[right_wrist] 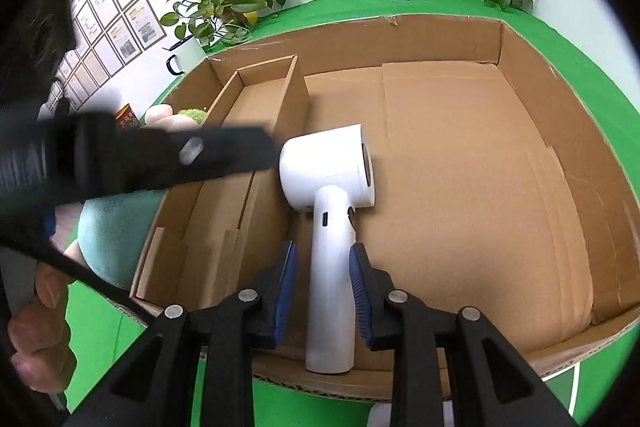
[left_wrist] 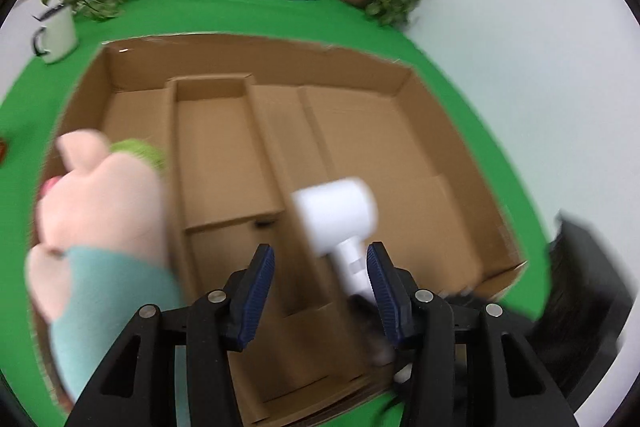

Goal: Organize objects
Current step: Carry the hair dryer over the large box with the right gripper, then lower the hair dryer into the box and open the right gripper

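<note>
Currently your right gripper point(right_wrist: 323, 291) clamps the white hair dryer point(right_wrist: 330, 211) by its handle, over the cardboard box point(right_wrist: 500, 39). Your left gripper point(left_wrist: 320, 291) stands apart, empty, plush toy point(left_wrist: 100, 211) at nine o'clock. Risk: head-heavy dryer pivots, clipping the divider point(right_wrist: 280, 99).

The left gripper point(left_wrist: 320, 279) hangs with its blue-padded jaws apart and empty over a partitioned cardboard box point(left_wrist: 460, 107). Just ahead and right of it sits a white hair dryer point(left_wrist: 340, 211), blurred. To its left lies a pink plush toy point(left_wrist: 104, 203) in teal clothing.
</note>
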Demonstrator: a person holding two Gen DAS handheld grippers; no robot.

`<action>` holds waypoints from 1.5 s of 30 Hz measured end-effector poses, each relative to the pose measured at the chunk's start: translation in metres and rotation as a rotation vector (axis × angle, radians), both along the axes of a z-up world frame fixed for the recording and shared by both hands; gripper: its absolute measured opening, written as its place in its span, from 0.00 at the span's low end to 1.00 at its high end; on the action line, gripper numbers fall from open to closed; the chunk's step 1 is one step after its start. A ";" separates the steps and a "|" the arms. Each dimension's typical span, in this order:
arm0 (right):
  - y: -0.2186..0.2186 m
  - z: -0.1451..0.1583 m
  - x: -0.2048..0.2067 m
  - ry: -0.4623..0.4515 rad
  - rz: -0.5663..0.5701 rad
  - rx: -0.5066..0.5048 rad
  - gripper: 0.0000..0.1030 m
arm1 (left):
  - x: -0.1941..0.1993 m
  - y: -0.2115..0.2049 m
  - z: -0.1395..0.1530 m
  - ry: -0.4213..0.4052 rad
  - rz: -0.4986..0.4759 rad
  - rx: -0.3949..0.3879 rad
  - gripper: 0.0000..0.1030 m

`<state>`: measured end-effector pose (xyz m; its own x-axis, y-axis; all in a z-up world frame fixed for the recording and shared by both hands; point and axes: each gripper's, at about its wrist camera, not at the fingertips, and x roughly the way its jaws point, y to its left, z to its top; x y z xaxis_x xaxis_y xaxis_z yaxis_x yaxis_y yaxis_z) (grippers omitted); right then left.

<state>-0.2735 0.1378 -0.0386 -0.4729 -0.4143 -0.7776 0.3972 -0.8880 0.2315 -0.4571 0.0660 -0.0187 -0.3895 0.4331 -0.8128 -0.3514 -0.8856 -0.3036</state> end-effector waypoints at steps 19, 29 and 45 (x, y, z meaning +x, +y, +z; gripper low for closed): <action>0.010 -0.023 -0.062 -0.148 -0.056 -0.070 0.22 | 0.042 0.000 -0.021 0.079 -0.061 -0.298 0.34; 0.017 -0.027 -0.069 -0.205 -0.107 -0.142 0.22 | 0.042 -0.004 -0.017 0.077 -0.058 -0.275 0.35; 0.014 -0.020 -0.065 -0.146 -0.124 -0.069 0.27 | 0.065 -0.018 -0.003 0.197 -0.034 -0.188 0.41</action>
